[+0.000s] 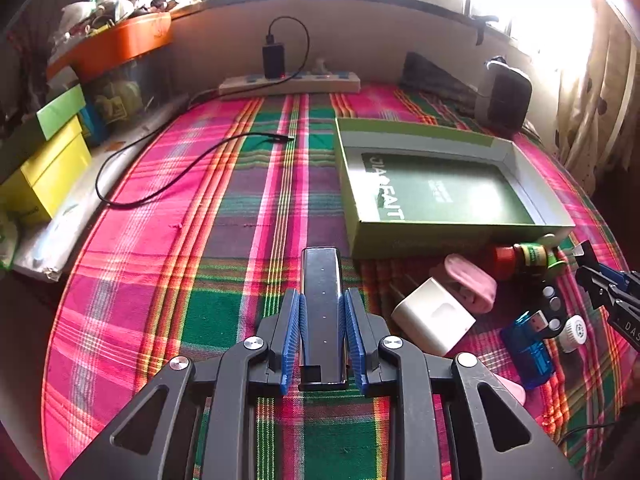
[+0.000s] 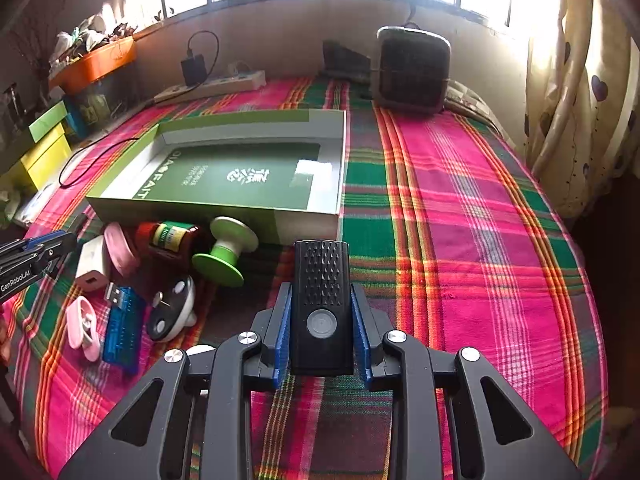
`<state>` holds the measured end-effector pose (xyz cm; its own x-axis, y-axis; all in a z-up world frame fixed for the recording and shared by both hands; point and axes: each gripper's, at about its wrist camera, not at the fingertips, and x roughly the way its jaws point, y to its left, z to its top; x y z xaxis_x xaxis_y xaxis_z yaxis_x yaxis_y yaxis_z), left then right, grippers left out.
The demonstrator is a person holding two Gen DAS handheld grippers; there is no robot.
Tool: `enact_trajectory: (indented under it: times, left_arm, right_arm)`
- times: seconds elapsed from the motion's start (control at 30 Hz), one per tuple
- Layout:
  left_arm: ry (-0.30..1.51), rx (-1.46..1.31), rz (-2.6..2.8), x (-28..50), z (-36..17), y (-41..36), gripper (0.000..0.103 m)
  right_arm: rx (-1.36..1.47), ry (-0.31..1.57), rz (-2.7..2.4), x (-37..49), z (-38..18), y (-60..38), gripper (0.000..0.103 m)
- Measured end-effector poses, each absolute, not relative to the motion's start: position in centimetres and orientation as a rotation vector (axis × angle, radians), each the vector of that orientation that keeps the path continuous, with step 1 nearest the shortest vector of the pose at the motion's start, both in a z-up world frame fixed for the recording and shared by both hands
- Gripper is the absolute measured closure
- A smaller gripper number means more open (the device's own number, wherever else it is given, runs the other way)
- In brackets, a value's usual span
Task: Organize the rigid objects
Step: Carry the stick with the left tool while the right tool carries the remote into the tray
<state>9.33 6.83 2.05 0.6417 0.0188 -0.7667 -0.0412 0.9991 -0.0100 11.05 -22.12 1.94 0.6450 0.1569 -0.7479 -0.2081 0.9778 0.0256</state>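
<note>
My left gripper [image 1: 322,300] is shut on a shiny dark metal bar [image 1: 321,280] and holds it over the plaid cloth, left of the pile. My right gripper [image 2: 322,300] is shut on a black textured device with a round button [image 2: 321,292], just in front of the open green box [image 2: 240,176], which also shows in the left wrist view [image 1: 440,192]. In front of the box lie a white charger [image 1: 434,316], a pink roll [image 1: 468,282], a brown bottle [image 2: 172,238], a green spool [image 2: 226,254], a blue USB reader [image 2: 122,326] and a round black-and-white piece [image 2: 172,314].
A power strip with a black adapter [image 1: 288,80] and a loose black cable [image 1: 180,168] lie at the back. Yellow and green boxes [image 1: 48,160] and an orange tray [image 1: 116,44] stand at the left. A dark speaker [image 2: 412,72] stands behind the box. A curtain [image 2: 576,100] hangs on the right.
</note>
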Motion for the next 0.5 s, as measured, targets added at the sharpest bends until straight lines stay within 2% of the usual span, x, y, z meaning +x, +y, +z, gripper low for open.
enact_trajectory:
  times: [0.5]
  left_arm:
    - [0.809,-0.006,-0.01,10.1,5.6,6.0,0.081]
  right_arm:
    - [-0.07,0.795,0.255,11.9,5.7,-21.7,0.075]
